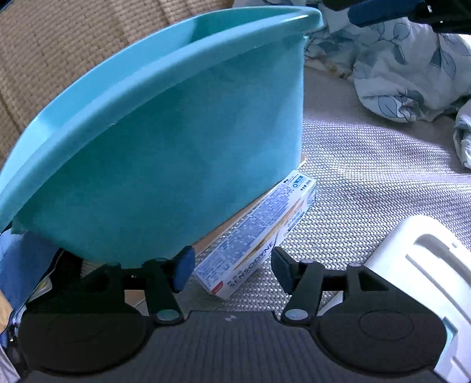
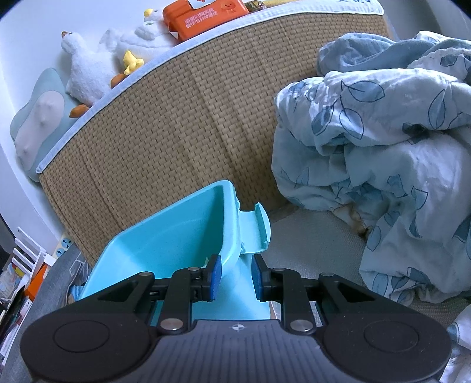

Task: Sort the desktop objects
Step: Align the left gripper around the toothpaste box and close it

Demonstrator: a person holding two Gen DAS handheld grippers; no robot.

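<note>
A teal plastic bin (image 1: 164,141) fills the left wrist view and stands on a flat cardboard piece. A white and blue Sensodyne toothpaste box (image 1: 259,241) lies against its base on the woven mat. My left gripper (image 1: 232,271) is open, its fingers either side of the box's near end, not touching it. In the right wrist view the same bin (image 2: 176,247) lies below and ahead. My right gripper (image 2: 235,278) is open and empty, above the bin's right rim near its handle (image 2: 254,232).
A white plastic object (image 1: 424,282) lies at the lower right of the left wrist view. A crumpled leaf-print blanket (image 2: 382,165) is heaped to the right. A woven rattan headboard (image 2: 182,126) stands behind the bin, with plush ducks (image 2: 88,67) and an orange box (image 2: 203,14) on top.
</note>
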